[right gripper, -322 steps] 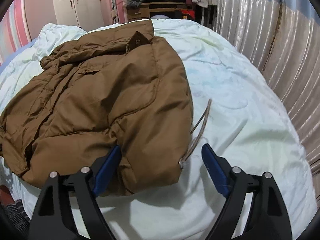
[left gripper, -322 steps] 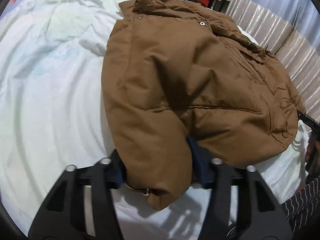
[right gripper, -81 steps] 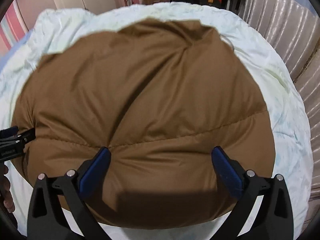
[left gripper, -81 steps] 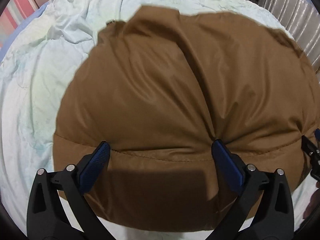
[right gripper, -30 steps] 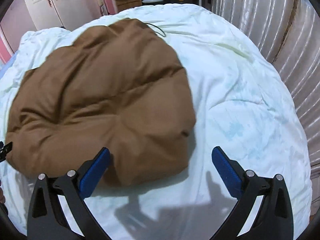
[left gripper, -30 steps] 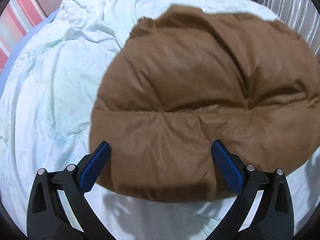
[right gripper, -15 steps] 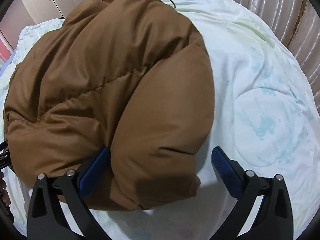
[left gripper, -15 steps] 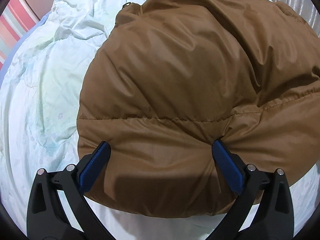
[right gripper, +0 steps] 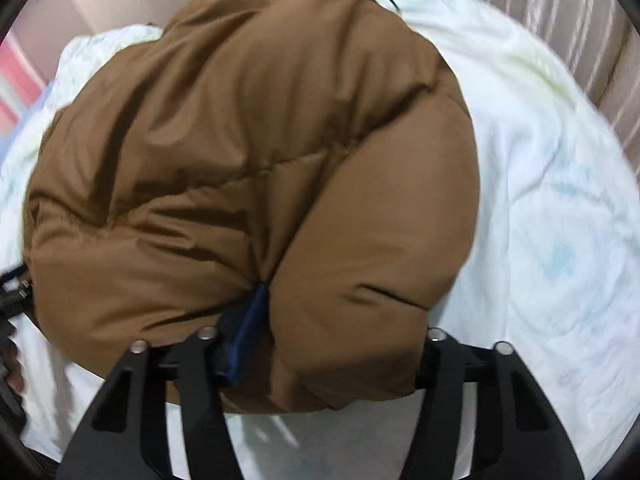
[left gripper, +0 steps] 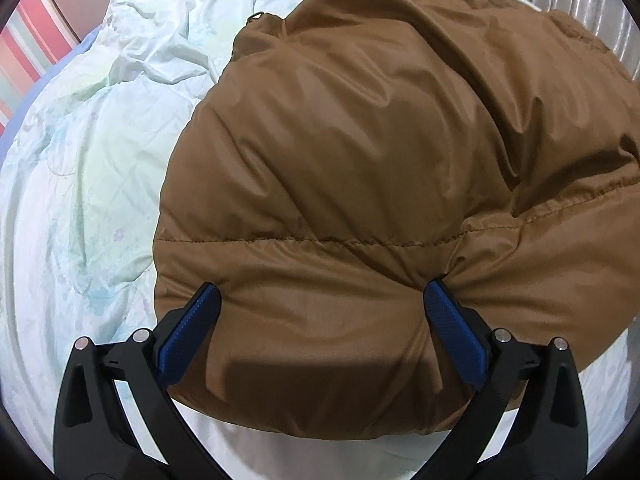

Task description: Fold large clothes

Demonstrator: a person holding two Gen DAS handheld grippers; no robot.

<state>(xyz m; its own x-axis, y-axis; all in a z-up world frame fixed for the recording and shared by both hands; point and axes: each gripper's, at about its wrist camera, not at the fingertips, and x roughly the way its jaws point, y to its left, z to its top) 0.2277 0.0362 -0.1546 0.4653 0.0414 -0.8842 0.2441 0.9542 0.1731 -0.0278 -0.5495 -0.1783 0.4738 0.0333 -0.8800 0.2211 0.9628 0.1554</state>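
The puffy brown quilted down jacket (left gripper: pixel 380 168) lies bundled on a pale, crumpled floral bed quilt (left gripper: pixel 80 184); it looks light, springy and slick-shelled, likely to balloon back and slip, so the stitched seam or hem edge seems the surest hold. The left gripper (left gripper: pixel 320 320) stands spread wide, blue pads pressing into the near edge without pinching it. The right gripper (right gripper: pixel 340 328) is closing, a thick fold of the jacket bulging between its jaws.

jacket (left gripper: pixel 380 152) bulks centrally, bedding (left gripper: pixel 92 168) open leftward
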